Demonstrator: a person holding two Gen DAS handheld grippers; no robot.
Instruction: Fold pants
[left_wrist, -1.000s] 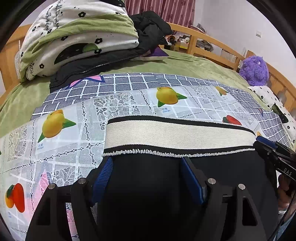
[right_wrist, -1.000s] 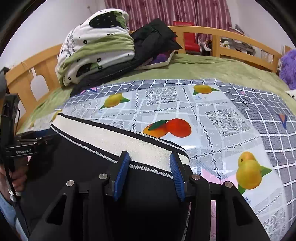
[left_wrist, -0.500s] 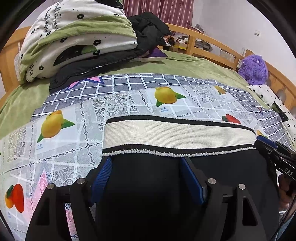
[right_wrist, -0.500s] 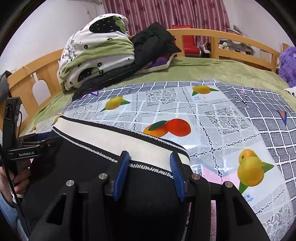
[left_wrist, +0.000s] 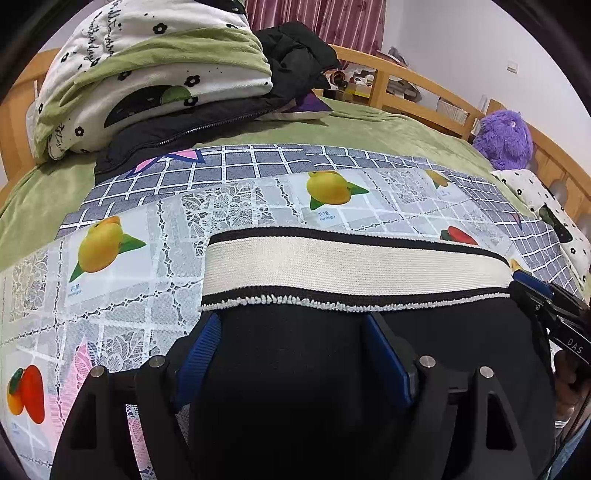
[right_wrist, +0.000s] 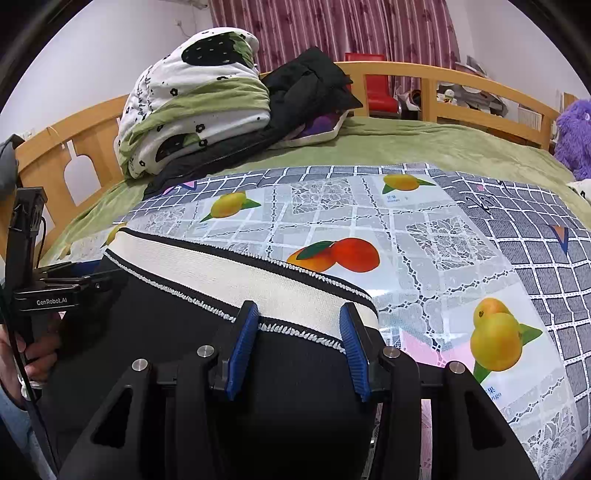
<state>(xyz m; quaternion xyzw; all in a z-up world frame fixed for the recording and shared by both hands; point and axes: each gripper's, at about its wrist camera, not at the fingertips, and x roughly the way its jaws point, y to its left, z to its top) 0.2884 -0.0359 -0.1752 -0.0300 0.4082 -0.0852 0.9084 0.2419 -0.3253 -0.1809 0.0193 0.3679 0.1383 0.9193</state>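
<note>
1. A pair of black pants (left_wrist: 295, 369) with a wide cream waistband (left_wrist: 351, 266) edged in black lies on a shiny plastic cloth (left_wrist: 122, 306) with pictures of fruit, lace and grey squares.
2. The cloth is spread over a green blanket (left_wrist: 369, 133) on a wooden bed (right_wrist: 406, 74).
3. The waistband is on the far side of the pants, pulled out flat from left to right.
4. The left gripper (left_wrist: 291, 332) has black arms and blue pads. Its jaws stand wide apart, with the black cloth of the pants between them, just below the left end of the waistband. I cannot tell if the pads press on the cloth.
5. The right gripper (right_wrist: 299, 328) looks the same. Its jaws are closer together, near the right end of the waistband. The cloth sits between its blue pads, but I cannot tell if they squeeze it.
6. A hand (right_wrist: 22, 354) holds the left gripper's handle.
7. At the back of the bed is a folded white and green quilt with black flowers (left_wrist: 155, 66), on top of a black jacket (left_wrist: 295, 55).
8. A fluffy purple toy (left_wrist: 506, 138) sits at the right side by the bed rail.
9. Dark red curtains (right_wrist: 332, 26) hang behind the bed.
</note>
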